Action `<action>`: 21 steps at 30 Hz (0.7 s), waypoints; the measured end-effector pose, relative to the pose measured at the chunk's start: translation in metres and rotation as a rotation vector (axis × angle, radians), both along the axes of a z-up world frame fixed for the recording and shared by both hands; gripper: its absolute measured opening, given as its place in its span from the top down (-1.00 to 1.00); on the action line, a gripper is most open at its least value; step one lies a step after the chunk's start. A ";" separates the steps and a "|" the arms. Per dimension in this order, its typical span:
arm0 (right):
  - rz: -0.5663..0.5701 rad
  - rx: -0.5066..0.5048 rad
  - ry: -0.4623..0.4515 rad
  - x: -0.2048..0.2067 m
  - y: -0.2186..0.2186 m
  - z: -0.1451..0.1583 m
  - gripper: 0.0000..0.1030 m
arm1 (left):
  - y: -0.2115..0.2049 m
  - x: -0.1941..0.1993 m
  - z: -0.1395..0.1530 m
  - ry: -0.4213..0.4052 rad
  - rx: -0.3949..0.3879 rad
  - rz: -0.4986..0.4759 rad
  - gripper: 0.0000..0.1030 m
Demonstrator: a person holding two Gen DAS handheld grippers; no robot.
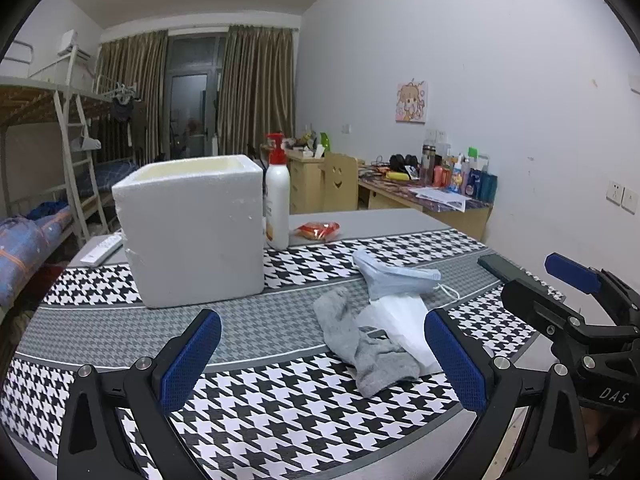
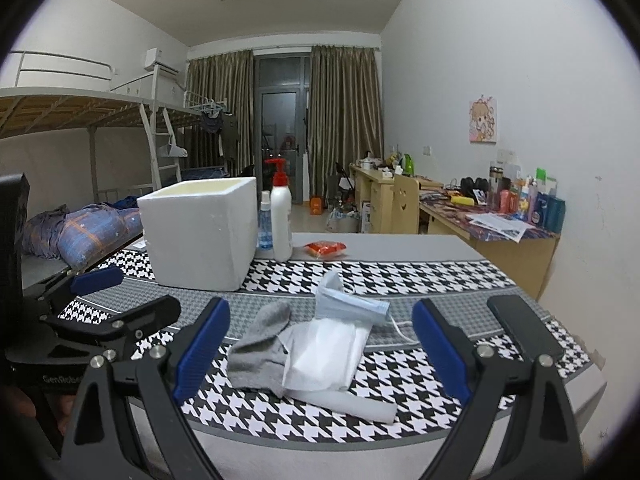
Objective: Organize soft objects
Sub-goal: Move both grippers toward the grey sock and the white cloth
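Observation:
A grey sock (image 1: 362, 346) (image 2: 258, 350) lies crumpled on the houndstooth cloth, partly under a white plastic bag (image 1: 402, 330) (image 2: 330, 352). Behind them rests a light blue face mask (image 1: 394, 278) (image 2: 352, 304). A white foam box (image 1: 192, 228) (image 2: 202, 230) stands open-topped to the left rear. My left gripper (image 1: 322, 354) is open, hovering near the table's front edge with the sock just ahead between its fingers. My right gripper (image 2: 320, 342) is open too, framing the bag and sock from the front. Neither holds anything.
A white pump bottle (image 1: 277, 208) (image 2: 281, 220) and a small blue spray bottle (image 2: 264, 224) stand beside the box. An orange snack packet (image 1: 318, 230) (image 2: 326, 249), a remote (image 1: 102, 249) and a black phone (image 2: 522, 328) lie on the table. Bunk beds stand left, cluttered desks right.

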State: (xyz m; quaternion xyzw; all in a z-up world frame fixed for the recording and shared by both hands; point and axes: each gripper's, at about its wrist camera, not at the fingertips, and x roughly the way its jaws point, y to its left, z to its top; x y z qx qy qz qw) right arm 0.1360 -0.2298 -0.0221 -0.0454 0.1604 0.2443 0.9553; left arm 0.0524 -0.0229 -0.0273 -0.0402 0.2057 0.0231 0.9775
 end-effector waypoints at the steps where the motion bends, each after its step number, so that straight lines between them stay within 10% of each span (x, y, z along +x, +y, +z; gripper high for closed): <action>1: -0.002 0.003 0.004 0.001 -0.001 -0.001 -0.84 | -0.001 0.001 -0.001 0.004 -0.001 0.001 -0.98; 21: -0.003 -0.031 0.138 0.031 -0.005 -0.033 -0.84 | -0.002 0.035 -0.033 0.153 -0.017 0.017 -0.98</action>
